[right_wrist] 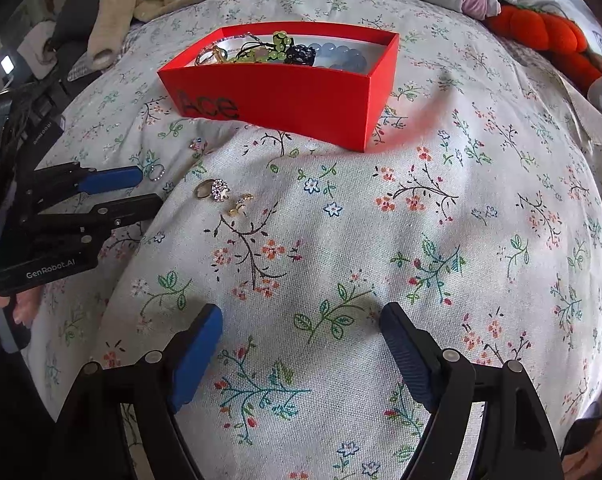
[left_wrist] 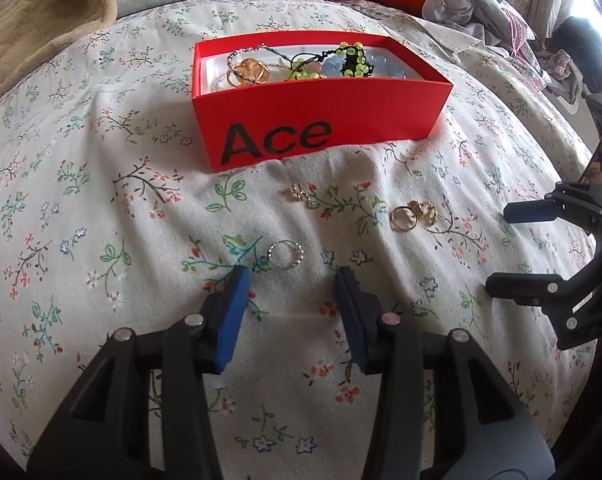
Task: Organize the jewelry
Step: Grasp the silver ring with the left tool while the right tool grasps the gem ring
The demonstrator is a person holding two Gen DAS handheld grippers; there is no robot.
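mostly loose rings [left_wrist: 403,219], beaded silver ring [left_wrist: 286,254], red box [left_wrist: 321,120] of beads

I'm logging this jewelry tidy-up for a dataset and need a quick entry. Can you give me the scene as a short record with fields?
surface: floral cotton bedspread
container: open red cardboard box printed "Ace", holding beaded bracelets and chains
loose near left gripper: silver beaded ring, just ahead of the fingertips
loose further right: plain gold ring beside a chunky gold ring
loose near box: small gold earring
left gripper: jaws open, empty
right gripper: jaws open, empty, over bare fabric
background: orange plush toy
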